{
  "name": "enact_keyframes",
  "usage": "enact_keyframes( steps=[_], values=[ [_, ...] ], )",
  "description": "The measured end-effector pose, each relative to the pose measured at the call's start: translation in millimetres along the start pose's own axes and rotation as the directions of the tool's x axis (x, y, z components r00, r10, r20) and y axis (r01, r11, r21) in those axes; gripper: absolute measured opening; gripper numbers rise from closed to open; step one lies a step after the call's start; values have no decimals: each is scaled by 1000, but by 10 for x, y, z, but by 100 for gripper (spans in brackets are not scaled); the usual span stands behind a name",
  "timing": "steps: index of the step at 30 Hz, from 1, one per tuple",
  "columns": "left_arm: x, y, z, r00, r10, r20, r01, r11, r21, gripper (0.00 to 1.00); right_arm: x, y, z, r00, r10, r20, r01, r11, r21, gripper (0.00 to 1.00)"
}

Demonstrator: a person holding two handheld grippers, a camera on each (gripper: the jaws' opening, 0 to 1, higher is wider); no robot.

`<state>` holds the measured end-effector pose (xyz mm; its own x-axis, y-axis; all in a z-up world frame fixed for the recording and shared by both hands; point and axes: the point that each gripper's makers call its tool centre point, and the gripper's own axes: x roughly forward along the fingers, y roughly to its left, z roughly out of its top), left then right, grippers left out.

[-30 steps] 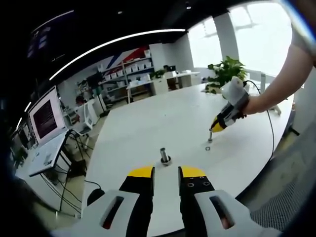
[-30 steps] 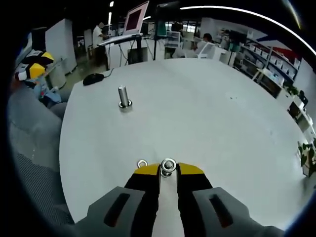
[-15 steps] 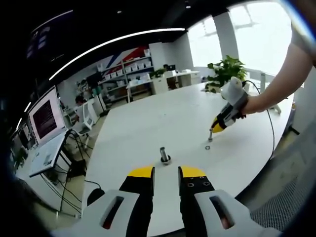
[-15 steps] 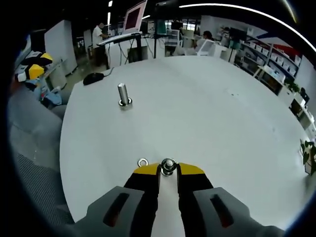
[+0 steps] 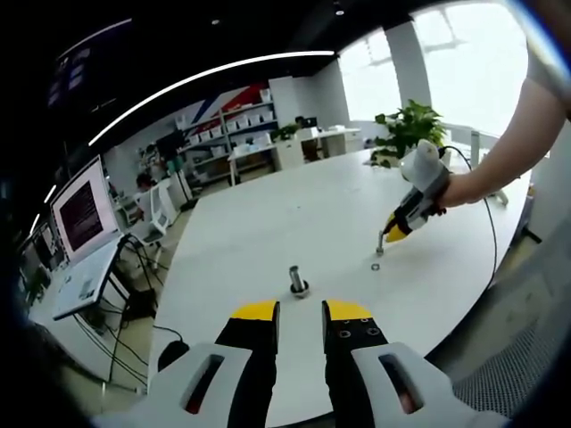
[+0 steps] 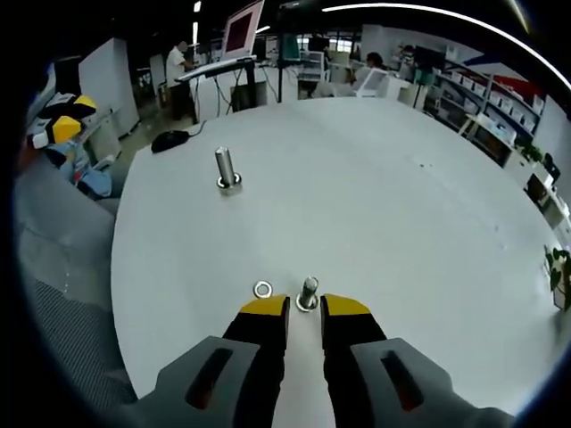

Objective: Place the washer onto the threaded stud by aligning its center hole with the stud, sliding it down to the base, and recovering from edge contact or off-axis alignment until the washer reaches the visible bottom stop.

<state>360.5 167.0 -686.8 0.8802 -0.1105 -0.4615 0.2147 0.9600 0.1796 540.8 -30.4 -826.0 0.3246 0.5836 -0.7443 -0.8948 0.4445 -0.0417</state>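
While right hand-held gripper (image 6: 303, 308) gapes by stud (image 6: 308, 292) | washer (image 6: 262, 289) flat beside | left hand-held gripper (image 5: 301, 312) spread

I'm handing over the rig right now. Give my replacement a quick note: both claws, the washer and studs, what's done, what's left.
Left claw: open, empty, held over the near table edge, facing the far stud.
Right claw: jaws parted and empty, just short of the near stud, which stands upright on the white table.
Washer: flat on the table just left of the near stud, not on it.
Done: nothing seated yet.
Left: pick up the washer, centre its hole over a stud, slide it down to the base.
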Motion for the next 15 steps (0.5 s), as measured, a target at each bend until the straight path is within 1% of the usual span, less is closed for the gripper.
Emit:
enact_keyframes(
  steps=[6, 15],
  values=[
    [0, 1, 5, 1000, 0, 3, 0, 1000, -1, 17, 7, 36, -27, 1000, 5, -2, -5, 1000, 16, 16],
    [7, -5, -1, 1000, -6, 1, 6, 1000, 3, 17, 54, 162, -131, 1000, 20, -16, -19, 999, 39, 16]
  ],
)
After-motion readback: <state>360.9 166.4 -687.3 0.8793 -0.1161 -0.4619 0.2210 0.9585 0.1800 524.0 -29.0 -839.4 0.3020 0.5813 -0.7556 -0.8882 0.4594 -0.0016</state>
